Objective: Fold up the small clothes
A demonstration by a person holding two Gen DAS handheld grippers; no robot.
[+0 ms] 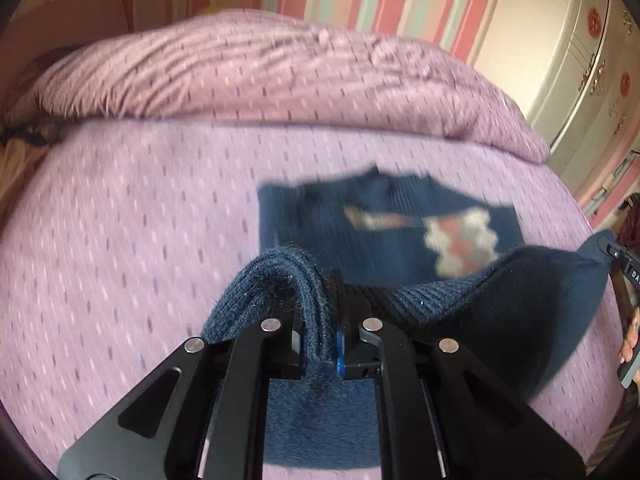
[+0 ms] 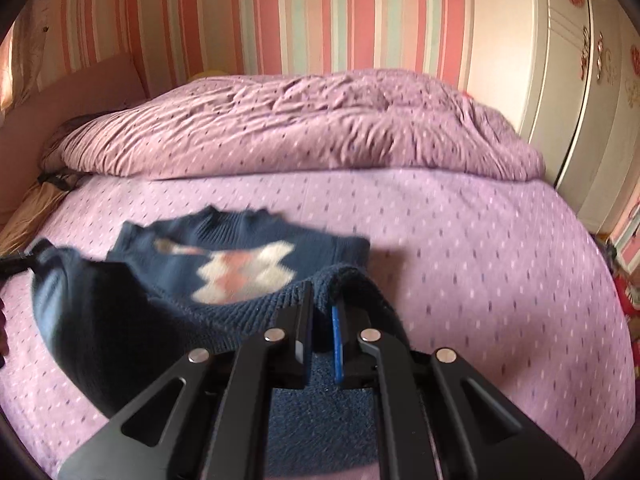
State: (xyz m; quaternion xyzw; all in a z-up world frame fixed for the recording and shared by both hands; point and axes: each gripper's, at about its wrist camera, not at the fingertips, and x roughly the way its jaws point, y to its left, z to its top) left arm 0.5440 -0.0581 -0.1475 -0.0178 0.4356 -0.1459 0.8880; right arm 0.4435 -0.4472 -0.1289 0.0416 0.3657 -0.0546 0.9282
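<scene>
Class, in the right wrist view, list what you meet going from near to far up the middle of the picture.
Right tongs → navy sweater → purple sheet → rumpled duvet → striped wall.

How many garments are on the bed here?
1: a navy sweater on the purple bedspread, its near hem lifted at both corners by the left gripper and right gripper. Others may lie out of view.

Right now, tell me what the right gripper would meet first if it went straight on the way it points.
The right gripper is already shut on the navy sweater. Straight ahead, past the hem it holds, it would probably meet the purple bedsheet first, though depth is unclear.
</scene>
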